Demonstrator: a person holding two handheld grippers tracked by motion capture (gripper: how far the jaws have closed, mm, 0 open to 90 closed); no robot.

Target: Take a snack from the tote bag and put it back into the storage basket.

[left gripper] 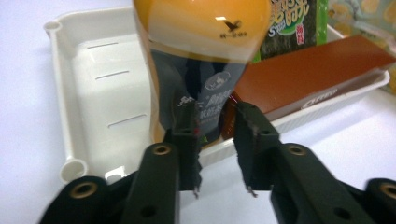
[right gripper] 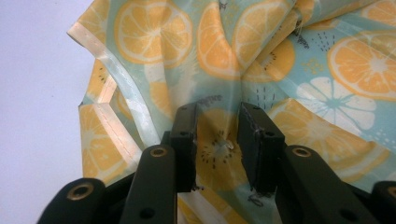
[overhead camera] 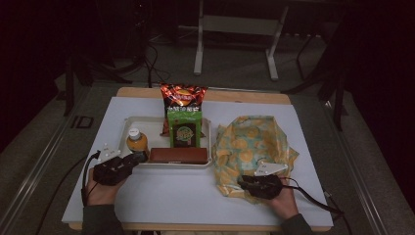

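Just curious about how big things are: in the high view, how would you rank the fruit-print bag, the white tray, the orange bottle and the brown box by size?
1. Fruit-print bag and white tray: look alike, unranked.
2. Brown box.
3. Orange bottle, smallest.

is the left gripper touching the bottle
Cannot tell. In the left gripper view the left hand-held gripper has its jaws parted right at the base of the bottle, but neither contact nor a gap shows plainly.

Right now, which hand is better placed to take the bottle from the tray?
Left. Its tongs stand open right at the bottle; the right tongs are over at the fruit-print bag.
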